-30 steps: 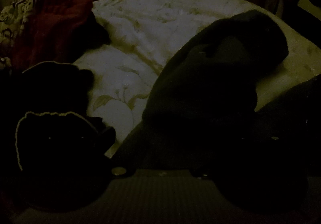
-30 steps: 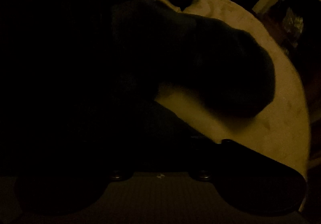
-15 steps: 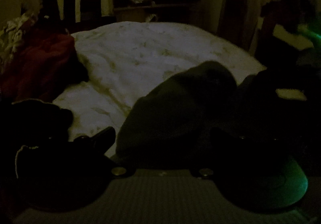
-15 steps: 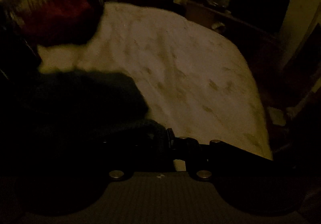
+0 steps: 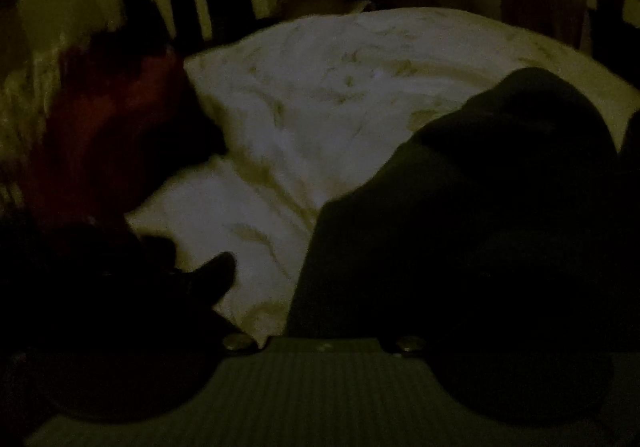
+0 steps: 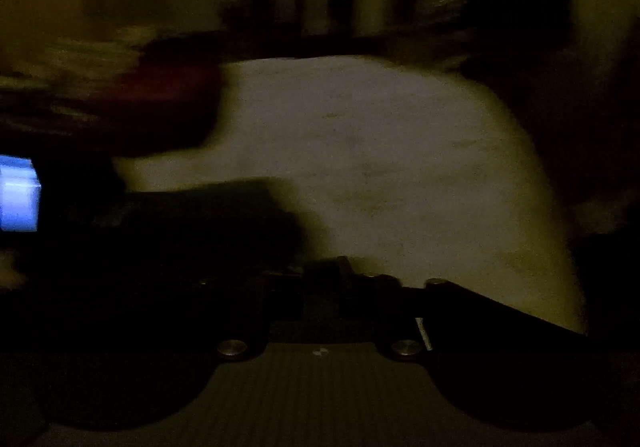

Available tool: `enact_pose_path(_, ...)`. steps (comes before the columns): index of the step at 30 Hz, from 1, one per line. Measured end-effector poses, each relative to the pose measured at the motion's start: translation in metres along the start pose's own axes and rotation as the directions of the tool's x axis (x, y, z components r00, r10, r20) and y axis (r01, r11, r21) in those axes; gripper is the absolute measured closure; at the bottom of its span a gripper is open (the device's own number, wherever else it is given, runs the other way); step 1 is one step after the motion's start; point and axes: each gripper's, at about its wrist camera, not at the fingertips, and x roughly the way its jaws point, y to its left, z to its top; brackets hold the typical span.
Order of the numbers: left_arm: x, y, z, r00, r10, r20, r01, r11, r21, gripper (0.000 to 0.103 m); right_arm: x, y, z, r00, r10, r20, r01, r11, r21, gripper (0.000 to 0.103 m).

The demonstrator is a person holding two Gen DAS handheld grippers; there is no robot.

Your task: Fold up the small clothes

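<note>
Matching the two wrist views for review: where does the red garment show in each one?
Left wrist: red garment at the left edge, beside the pale floral bedspread.
Right wrist: red garment, blurred, upper left, at the bedspread's left edge.
Shared landmark: the bedspread.

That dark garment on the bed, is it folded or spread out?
Cannot tell for sure: the dark garment lies bunched in a rounded heap on the bedsheet; too dim for creases.

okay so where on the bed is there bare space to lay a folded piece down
Free: the pale floral bedcover between the red garment on the left and the dark garment on the right, running to the far edge. Crowded: the near-left corner, where dark clothes are heaped.
</note>
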Motion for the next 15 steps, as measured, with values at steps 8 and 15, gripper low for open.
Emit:
enact_pose_path(8,-0.021,0.048,-0.021,0.994,-0.107,0.025,0.110,0.981,-0.160,0.014,0.069,0.044,0.021,0.999,0.038,-0.039,-0.036,0.999,0.032,0.056)
enact_pose_path(15,-0.022,0.058,-0.033,0.986,-0.158,0.049,0.165,0.963,-0.214,0.001,0.129,0.035,0.051,0.961,-0.206,-0.186,0.218,0.975,0.048,0.029)
